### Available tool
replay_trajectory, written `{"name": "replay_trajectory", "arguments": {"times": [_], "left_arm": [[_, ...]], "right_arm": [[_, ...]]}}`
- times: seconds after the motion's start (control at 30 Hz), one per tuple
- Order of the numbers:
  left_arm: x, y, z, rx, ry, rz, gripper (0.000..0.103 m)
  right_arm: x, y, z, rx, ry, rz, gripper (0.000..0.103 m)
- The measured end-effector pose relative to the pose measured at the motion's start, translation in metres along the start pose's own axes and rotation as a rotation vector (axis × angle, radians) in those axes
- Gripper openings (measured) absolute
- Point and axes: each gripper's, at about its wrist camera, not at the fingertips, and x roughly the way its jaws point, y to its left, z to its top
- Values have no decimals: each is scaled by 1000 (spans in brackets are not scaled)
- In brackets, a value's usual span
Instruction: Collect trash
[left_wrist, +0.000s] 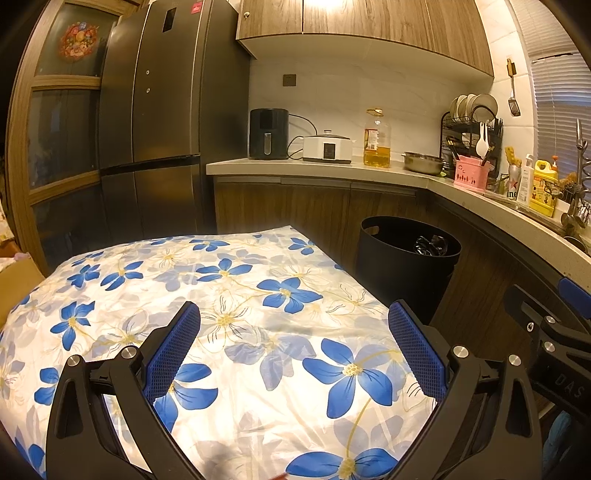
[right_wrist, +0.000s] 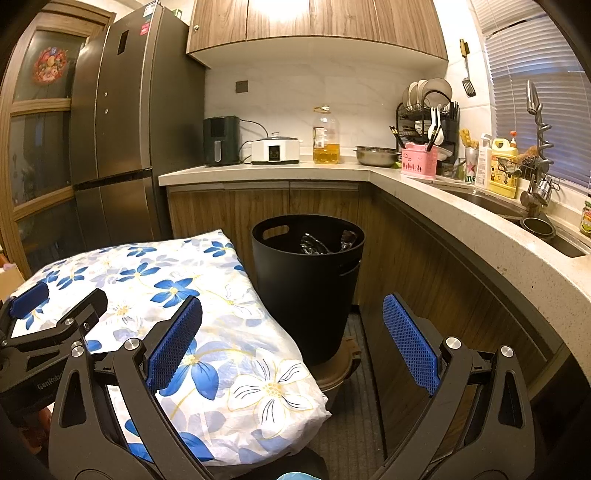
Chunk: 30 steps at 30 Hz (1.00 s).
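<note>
A black round trash bin stands on the floor beside the table, with crumpled dark wrappers inside; it also shows in the left wrist view. The table is covered by a white cloth with blue flowers, also seen in the right wrist view. My left gripper is open and empty above the cloth. My right gripper is open and empty, over the table's right edge, short of the bin. No loose trash shows on the cloth.
An L-shaped kitchen counter carries an air fryer, cooker, oil bottle, steel bowl, dish rack and sink. A dark fridge stands at the left. The bin rests on a brown stand.
</note>
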Motion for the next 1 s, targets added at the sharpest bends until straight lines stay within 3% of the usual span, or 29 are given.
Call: {"name": "replay_trajectory", "arguments": {"times": [0.37,0.5,0.57,0.63,0.77,1.0], "left_arm": [[0,-3,-1,18,-5,5,97],[3,-5,-4,34,7,-6,84],[3,-6,-4,33,8,-7,83],[3,-5,-4,32,6,7,84],[5,-3,-3,14,20,28,98],[7,3,-5,-7,50,37,98]], "right_arm": [[0,0,1,2,2,-5,97],[1,-1,-1,2,6,-12,97],[2,-1,-1,4,6,-14,97],[2,-2,-2,5,5,-17,97],[3,-2,-2,8,6,-20,97],[2,-2,-2,6,4,-21,97]]}}
